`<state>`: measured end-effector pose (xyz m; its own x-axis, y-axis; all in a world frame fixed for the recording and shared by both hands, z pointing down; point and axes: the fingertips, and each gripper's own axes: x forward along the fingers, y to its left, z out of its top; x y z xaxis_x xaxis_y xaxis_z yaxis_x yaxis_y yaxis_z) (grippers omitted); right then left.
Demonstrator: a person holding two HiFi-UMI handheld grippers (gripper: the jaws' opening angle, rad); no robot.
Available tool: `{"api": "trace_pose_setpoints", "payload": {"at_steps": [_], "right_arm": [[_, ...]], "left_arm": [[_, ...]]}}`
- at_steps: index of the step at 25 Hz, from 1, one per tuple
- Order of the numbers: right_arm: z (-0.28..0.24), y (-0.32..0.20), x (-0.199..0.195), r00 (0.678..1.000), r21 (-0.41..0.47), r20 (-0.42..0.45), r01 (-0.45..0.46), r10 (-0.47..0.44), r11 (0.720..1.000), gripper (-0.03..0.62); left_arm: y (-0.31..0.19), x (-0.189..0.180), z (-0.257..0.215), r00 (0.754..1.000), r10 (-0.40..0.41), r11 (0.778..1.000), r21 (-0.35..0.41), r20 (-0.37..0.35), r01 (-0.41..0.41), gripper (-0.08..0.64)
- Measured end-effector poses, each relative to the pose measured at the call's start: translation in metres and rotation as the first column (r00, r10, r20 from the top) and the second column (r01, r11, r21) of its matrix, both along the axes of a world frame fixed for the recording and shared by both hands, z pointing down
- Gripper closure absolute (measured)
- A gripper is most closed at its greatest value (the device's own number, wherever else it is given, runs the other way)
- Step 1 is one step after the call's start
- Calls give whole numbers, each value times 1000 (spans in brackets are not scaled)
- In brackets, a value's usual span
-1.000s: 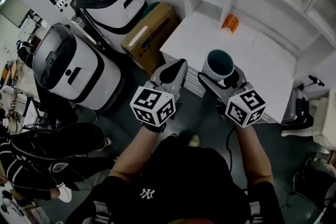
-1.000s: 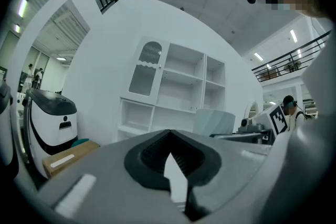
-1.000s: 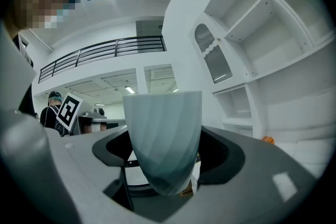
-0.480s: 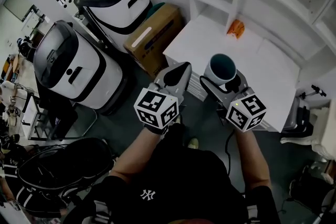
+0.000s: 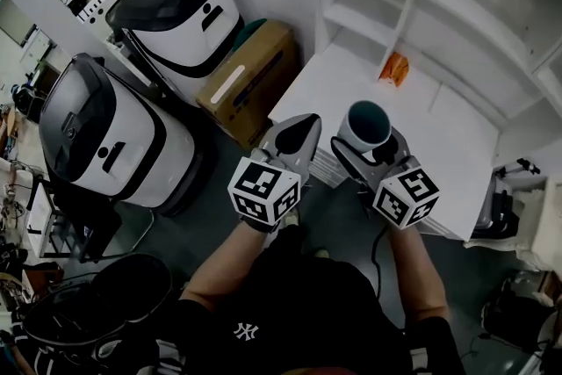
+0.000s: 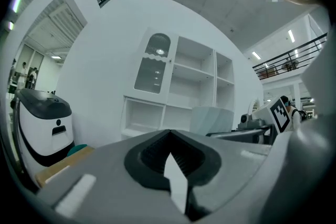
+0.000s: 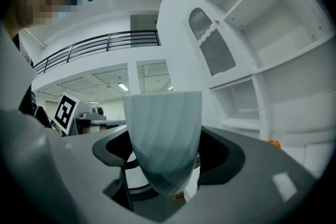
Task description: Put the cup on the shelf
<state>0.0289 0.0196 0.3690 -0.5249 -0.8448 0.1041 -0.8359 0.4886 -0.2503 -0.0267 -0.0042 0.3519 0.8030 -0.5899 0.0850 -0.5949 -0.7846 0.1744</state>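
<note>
A pale ribbed cup [image 5: 367, 124] with a dark teal inside stands upright in my right gripper [image 5: 362, 140], which is shut on it. In the right gripper view the cup [image 7: 164, 136] fills the space between the jaws. My left gripper [image 5: 297, 133] is held beside it on the left, shut with nothing in it. The white shelf unit [image 5: 439, 4] rises ahead, with open compartments above a white counter [image 5: 421, 123]. In the left gripper view the shelf unit [image 6: 178, 89] stands ahead and the cup [image 6: 211, 119] shows to the right.
A small orange object [image 5: 394, 68] lies on the counter near the shelf wall. A brown cardboard box [image 5: 246, 70] and two white and black machines [image 5: 171, 4] [image 5: 105, 132] stand to the left. A black bag [image 5: 97, 303] sits on the floor.
Both grippers and the cup have drifted slightly up in the view, toward the counter and shelf. The person at lower left is gone from view.
</note>
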Motion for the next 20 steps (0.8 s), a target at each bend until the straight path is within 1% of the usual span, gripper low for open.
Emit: {"api": "trace_pose_setpoints", "payload": {"at_steps": [4,10,16,20], "right_arm": [[2,-45,-6,999,-6,-18,-36,36,999,201],[5,-103,-10,988,9,-67,-139,139,990,201],[12,-145,-3,972,-1,-88,-221,220,975,201],[10,-171,7,960,10,-85,-268,268,963,201]], "left_arm": [[-47,-5,5,999,34,999,-3,5,-34,560],[-105,-12,11,996,93,996,-5,-2,-93,560],[-145,-2,14,991,129,992,-12,-24,-129,560],[-170,5,13,991,128,992,-5,-42,-128,560]]}}
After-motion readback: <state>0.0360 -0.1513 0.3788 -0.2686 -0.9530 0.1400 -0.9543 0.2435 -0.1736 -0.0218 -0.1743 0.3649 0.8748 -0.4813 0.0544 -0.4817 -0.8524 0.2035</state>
